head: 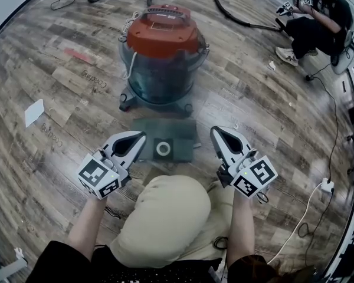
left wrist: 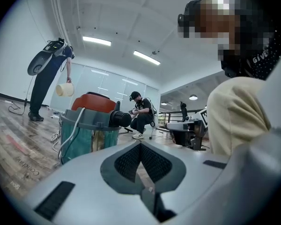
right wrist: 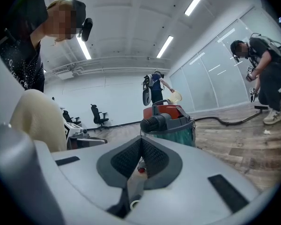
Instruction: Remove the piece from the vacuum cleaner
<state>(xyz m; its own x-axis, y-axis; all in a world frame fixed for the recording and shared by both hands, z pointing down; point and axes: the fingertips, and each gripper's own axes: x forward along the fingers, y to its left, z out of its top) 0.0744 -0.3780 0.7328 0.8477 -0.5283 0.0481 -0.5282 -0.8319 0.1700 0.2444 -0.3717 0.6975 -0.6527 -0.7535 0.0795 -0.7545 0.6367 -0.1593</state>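
As you face the vacuum cleaner [head: 163,55], your left gripper [head: 141,137] and right gripper [head: 215,132] hover, jaws closed and empty, flanking the grey piece [head: 164,139] on the floor [head: 59,93].

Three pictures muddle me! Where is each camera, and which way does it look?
Head view: on the person's head, looking steeply down at the vacuum cleaner; shows the left hand-held gripper, right hand-held gripper and knee.
Left gripper view: rides the left hand-held gripper, looking level along its shut jaws; knee at right.
Right gripper view: rides the right hand-held gripper, same way; knee at left.
Shared: all three show the vacuum cleaner.
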